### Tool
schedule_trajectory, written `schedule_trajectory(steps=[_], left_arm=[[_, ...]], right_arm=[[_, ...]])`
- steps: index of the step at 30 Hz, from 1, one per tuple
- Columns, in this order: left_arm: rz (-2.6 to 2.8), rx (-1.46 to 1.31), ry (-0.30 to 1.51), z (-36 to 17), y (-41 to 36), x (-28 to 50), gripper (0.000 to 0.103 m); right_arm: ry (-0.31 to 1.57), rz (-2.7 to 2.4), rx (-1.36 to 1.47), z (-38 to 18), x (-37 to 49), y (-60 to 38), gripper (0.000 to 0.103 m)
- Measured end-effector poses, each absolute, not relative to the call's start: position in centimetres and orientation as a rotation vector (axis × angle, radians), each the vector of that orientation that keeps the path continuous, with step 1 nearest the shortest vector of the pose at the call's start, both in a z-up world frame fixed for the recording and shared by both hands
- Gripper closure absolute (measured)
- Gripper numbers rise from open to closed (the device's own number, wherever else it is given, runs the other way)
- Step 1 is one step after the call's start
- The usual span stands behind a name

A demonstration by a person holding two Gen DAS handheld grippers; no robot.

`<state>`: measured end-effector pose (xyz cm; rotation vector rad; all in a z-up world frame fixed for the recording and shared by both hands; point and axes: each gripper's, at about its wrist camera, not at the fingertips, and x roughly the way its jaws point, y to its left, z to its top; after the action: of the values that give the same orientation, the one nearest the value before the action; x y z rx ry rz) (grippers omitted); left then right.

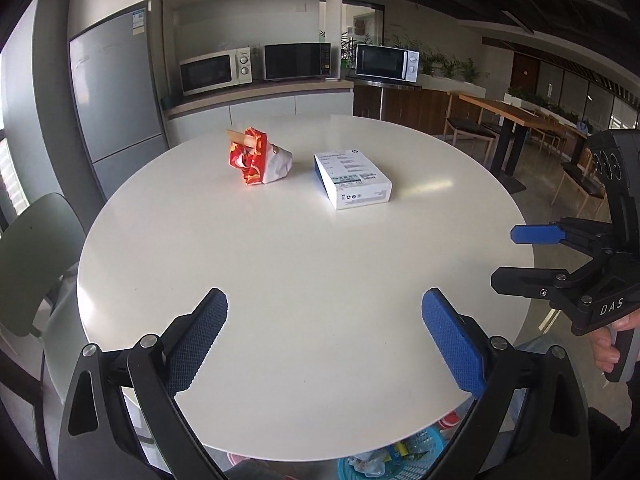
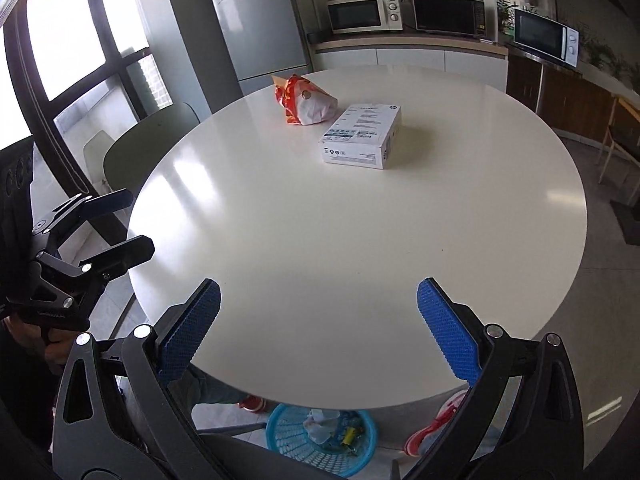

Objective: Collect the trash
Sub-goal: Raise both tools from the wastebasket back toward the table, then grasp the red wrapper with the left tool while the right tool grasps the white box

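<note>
A crumpled red, orange and white wrapper [image 1: 259, 157] [image 2: 305, 100] lies on the far side of the round white table [image 1: 280, 264] [image 2: 360, 240]. A white box with printed labels [image 1: 352, 179] [image 2: 362, 136] lies just right of it. My left gripper [image 1: 325, 332] is open and empty over the table's near edge. My right gripper [image 2: 319, 320] is open and empty over the near edge too; it also shows in the left wrist view [image 1: 508, 257], at the right. The left gripper appears at the left of the right wrist view [image 2: 134, 224].
A blue plastic basket [image 2: 280, 432] [image 1: 348, 466] holding scraps stands on the floor under the table's near edge. A green chair [image 1: 36, 256] [image 2: 152, 140] stands left of the table. A fridge, a counter with microwaves and wooden tables stand beyond.
</note>
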<state>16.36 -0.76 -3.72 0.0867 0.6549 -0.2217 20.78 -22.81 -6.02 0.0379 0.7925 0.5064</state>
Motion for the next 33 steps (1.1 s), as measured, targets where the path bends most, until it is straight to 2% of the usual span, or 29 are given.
schedule_trajectory(steps=[15,24,28,33], left_arm=[[-0.197,0.051,0.647,-2.7,0.6,30.0,0.007],[-0.09,0.048,0.721,-5.2,1.0,40.0,0.007],[-0.048,-0.034,0.764,-6.4,2.2,42.7,0.007],[-0.059,-0.062,0.789,-7.2,2.7,43.5,0.012]], right_arm=[[0.857,0.337,0.077,-7.0,31.6,-19.6,0.009],[0.891,0.279,0.134,-7.6,37.5,-17.3,0.009],[0.906,0.289,0.146,-8.2,39.0,-16.2,0.009],[0.928,0.279,0.141,-9.9,40.1,-15.7,0.009]])
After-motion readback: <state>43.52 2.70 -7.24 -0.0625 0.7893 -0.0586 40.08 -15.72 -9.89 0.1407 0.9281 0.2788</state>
